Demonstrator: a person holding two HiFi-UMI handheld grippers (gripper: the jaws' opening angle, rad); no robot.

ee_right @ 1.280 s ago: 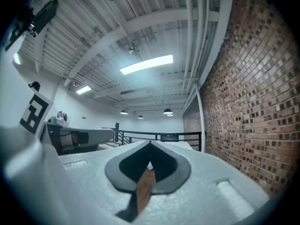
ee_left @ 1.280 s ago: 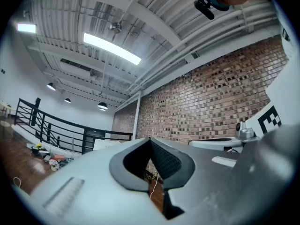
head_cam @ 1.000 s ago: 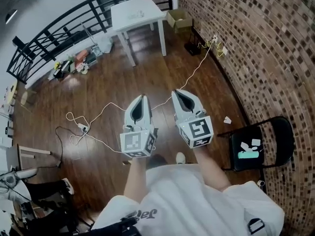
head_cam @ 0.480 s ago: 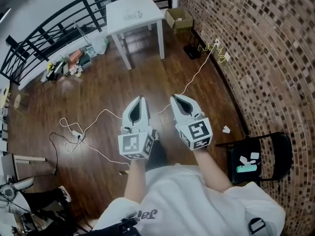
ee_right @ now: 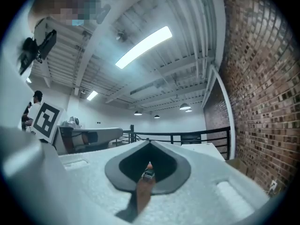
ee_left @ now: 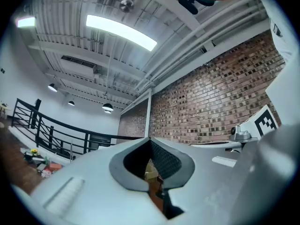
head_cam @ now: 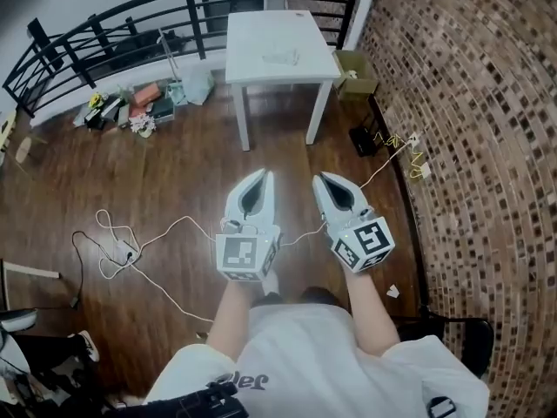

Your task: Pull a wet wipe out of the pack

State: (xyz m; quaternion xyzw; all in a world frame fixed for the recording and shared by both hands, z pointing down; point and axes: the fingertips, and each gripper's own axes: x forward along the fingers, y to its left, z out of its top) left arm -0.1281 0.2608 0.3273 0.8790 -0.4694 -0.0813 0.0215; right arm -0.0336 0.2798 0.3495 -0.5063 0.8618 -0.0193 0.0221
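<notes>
Wooden floor (head_cam: 165,164); white table (head_cam: 261,26) ahead bore a small pale item (head_cam: 280,57), perhaps the pack. Left gripper (head_cam: 261,173), right gripper (head_cam: 320,178): both closed, empty. No wipe was pulled yet.

White bench (head_cam: 261,33), dark brown plank floor (head_cam: 174,164), red-brown brick wall (head_cam: 487,129), black railing (head_cam: 195,16). Left gripper (head_cam: 258,179) and right gripper (head_cam: 326,181) are pale grey, with black-and-white square markers (head_cam: 247,252).

- Pale item (head_cam: 280,57) on the white surface (head_cam: 261,24): too small to name.
- Floor clutter (head_cam: 130,110) left of the surface: too small to sort.
- Black chair (head_cam: 468,326), well nearer than the surface: mostly behind a sleeve (head_cam: 435,368).
</notes>
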